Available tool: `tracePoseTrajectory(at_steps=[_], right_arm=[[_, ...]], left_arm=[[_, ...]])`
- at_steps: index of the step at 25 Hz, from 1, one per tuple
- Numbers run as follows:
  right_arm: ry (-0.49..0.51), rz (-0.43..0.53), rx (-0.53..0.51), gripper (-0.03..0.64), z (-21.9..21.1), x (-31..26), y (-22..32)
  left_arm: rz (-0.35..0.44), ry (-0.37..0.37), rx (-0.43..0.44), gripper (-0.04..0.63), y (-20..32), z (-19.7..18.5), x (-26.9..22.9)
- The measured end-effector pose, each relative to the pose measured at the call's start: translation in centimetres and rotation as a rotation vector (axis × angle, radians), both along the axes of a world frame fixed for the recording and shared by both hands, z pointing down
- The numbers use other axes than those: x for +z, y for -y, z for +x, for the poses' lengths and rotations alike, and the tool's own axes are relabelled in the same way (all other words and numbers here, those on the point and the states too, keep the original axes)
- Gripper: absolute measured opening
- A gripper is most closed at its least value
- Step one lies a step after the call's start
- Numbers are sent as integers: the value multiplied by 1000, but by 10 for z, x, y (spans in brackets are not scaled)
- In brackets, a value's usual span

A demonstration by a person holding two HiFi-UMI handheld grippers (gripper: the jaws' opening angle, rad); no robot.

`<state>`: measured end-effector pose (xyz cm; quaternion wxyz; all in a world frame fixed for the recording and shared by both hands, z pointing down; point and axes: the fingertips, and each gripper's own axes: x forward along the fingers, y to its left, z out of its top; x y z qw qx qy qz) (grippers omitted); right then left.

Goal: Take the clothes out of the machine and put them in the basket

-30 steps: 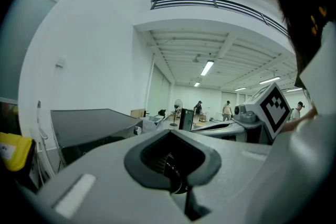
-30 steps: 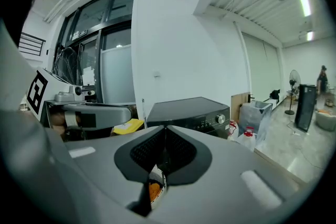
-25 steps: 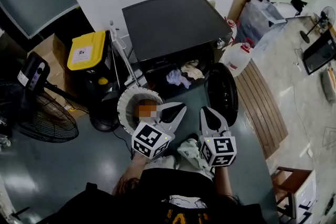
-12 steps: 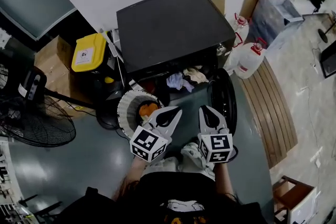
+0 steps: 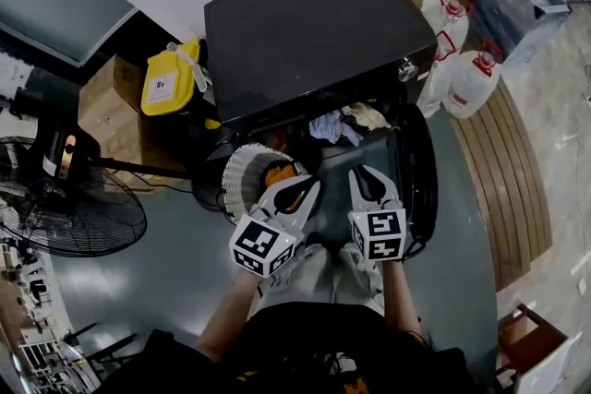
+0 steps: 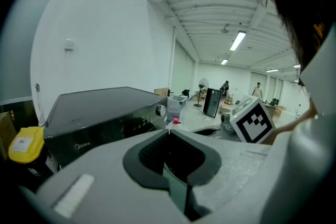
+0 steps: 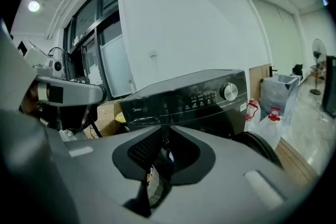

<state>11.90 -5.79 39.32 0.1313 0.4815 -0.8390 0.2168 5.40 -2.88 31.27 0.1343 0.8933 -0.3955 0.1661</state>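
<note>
Left gripper (image 5: 309,187), right gripper (image 5: 366,173) pressed together, empty; lavender-and-cream clothes (image 5: 340,125), upper centre, in mouth of black machine (image 5: 314,23), look light, limp; pinch a raised fold.

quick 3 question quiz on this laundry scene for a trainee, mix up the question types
1. True or false: the machine door is open.
2. What lies in the basket? A) nothing B) an orange item C) a bottle
3. Fill in: in the head view, the basket stands to the ____ of the clothes at the machine's mouth.
Key: 1 true; 2 B; 3 left.
</note>
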Motion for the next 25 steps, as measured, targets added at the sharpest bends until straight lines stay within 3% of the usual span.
tracePoseTrajectory(at_steps=[5,13,21,25], right_arm=[[37,-56,25,75,-7,53,24],[150,-171,77,101,-32,148,52],[63,-193,57,130,-53,241,75],[49,-194,44,153,-61,286,94]], left_arm=[[-7,85,11,0,23,-16,45],[-75,167,116,0,43,-44,135],[-89,190,187,2,66,-58,221],[-81,235,213,8,77,-70,262]])
